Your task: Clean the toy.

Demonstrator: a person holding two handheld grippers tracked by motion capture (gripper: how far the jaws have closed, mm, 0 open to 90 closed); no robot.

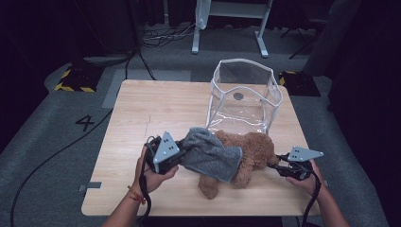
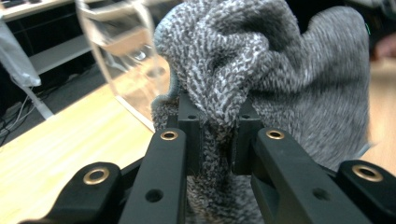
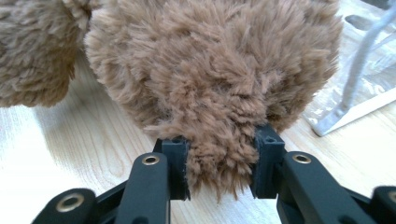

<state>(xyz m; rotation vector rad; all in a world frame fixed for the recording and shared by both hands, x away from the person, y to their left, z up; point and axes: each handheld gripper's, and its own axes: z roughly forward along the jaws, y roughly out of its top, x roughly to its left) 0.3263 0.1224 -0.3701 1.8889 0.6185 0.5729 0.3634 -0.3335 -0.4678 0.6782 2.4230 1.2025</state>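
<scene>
A brown plush bear point(image 1: 253, 149) lies on the wooden table point(image 1: 156, 109), with a grey knitted cloth point(image 1: 213, 153) draped over its left half. My left gripper point(image 1: 182, 158) is shut on a bunched fold of the cloth point(image 2: 289, 70), which is pinched between the jaws of the left gripper point(image 2: 218, 126) and lifted off the table. At the bear's right end, my right gripper point(image 1: 274, 165) is shut on a rounded furry part of the bear point(image 3: 210, 70), and fur bulges between the jaws of the right gripper point(image 3: 222, 149).
A clear plastic bag with white trim point(image 1: 243, 97) stands open just behind the bear, also seen as the bag point(image 2: 126, 42) and its edge point(image 3: 355, 70). Bare tabletop lies to the left. Beyond the table are white desk legs point(image 1: 227, 23) and floor cables point(image 1: 156, 38).
</scene>
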